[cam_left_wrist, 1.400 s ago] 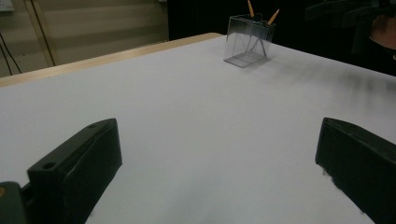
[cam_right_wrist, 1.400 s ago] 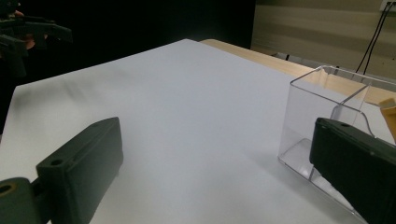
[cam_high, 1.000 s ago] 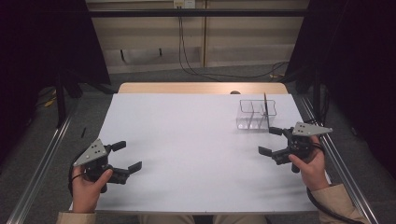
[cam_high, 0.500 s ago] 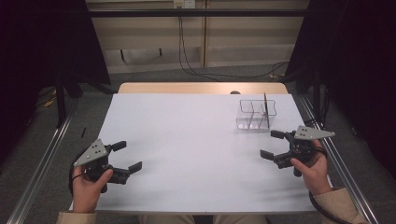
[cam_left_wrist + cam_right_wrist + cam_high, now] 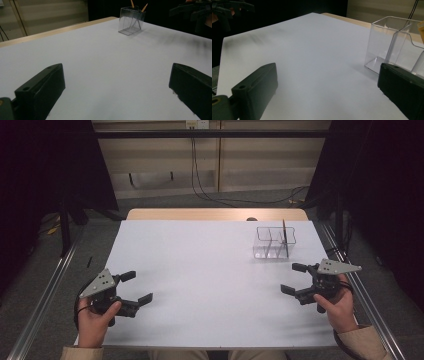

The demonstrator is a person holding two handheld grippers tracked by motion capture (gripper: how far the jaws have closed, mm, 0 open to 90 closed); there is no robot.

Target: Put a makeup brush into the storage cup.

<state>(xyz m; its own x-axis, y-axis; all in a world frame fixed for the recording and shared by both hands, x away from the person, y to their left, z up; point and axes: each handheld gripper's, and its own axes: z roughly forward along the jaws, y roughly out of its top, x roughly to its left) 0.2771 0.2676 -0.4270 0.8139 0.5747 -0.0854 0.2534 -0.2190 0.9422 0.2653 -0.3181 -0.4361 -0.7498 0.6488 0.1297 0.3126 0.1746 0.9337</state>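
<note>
High view: the clear divided box [image 5: 274,242] stands on the white table [image 5: 210,270] just ahead of the right gripper [image 5: 299,279] and well apart from the left gripper [image 5: 136,287], diagonally across the sheet. Both grippers have jaws spread wide and grasp nothing. The box's long axis runs across the table, its open top upward. Thin sticks [image 5: 138,7] rise tilted from one compartment; how many cannot be told. In the right gripper view the box is cut off at the frame edge.
</note>
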